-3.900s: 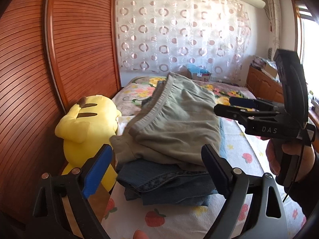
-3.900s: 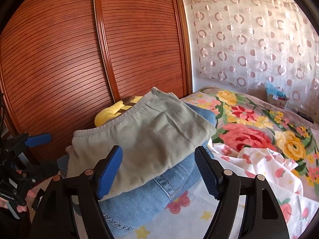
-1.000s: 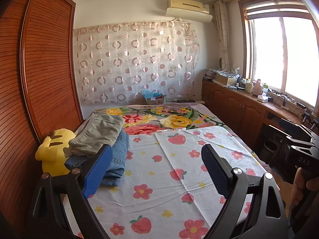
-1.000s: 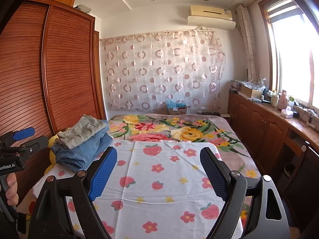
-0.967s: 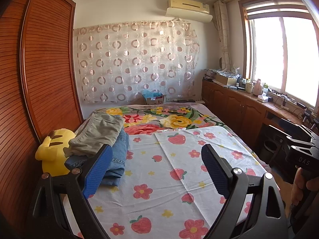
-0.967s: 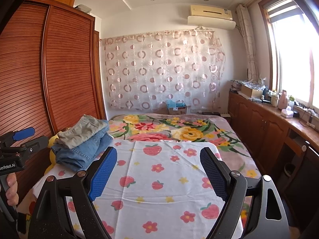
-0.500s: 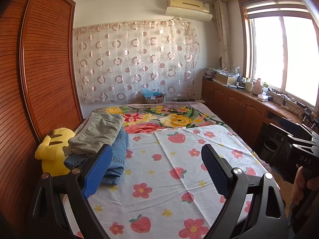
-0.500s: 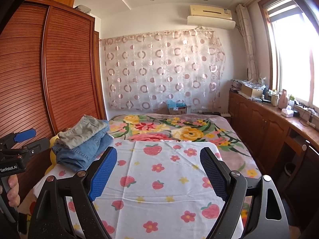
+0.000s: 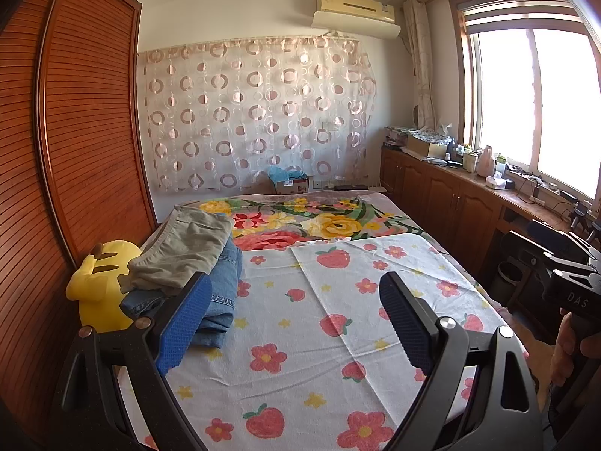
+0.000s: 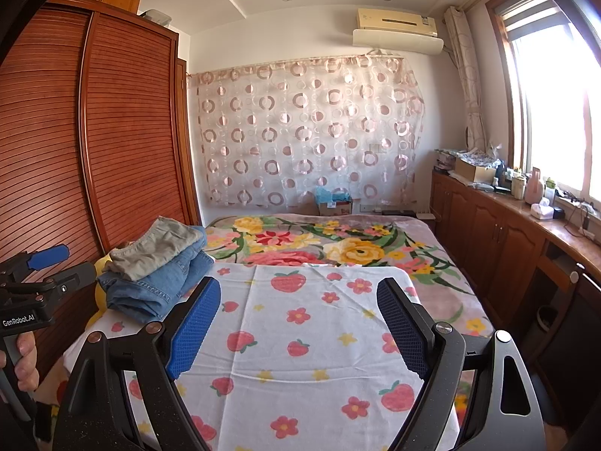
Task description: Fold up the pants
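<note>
The left gripper and the right gripper both hang over the near end of the bed, jaws wide apart with nothing between them. Folded green pants lie on top of folded blue jeans at the bed's left edge, beside a yellow plush toy. A strawberry sheet covers the near part.

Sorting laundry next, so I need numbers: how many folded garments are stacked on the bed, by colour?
Grey-green pants: 1
Blue jeans: 1
Total: 2
</note>
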The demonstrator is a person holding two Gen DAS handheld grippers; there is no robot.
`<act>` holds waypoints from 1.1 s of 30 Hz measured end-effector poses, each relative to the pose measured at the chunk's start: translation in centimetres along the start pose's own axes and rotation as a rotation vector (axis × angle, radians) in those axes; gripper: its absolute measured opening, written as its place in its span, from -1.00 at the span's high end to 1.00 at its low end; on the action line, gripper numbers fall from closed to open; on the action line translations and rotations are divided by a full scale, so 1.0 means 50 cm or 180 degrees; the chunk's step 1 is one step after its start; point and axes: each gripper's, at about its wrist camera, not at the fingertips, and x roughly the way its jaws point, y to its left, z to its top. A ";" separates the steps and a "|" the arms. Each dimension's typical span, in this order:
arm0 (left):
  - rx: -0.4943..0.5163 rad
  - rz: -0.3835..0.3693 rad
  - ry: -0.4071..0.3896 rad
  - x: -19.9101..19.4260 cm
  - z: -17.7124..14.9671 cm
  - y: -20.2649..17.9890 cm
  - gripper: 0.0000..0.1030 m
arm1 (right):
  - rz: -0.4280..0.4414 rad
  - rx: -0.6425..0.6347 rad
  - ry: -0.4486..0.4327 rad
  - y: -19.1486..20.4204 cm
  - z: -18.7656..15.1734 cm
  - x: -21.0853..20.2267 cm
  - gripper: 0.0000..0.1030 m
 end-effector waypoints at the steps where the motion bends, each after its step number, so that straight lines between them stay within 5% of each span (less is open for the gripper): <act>1: -0.0001 0.0000 0.0000 0.000 0.000 0.000 -0.77 | -0.0001 0.0000 0.0000 0.000 0.000 0.000 -0.68; 33: 0.0001 0.0003 0.0003 0.000 0.002 -0.001 -0.77 | 0.0012 -0.0010 -0.0010 -0.001 -0.008 0.001 -0.68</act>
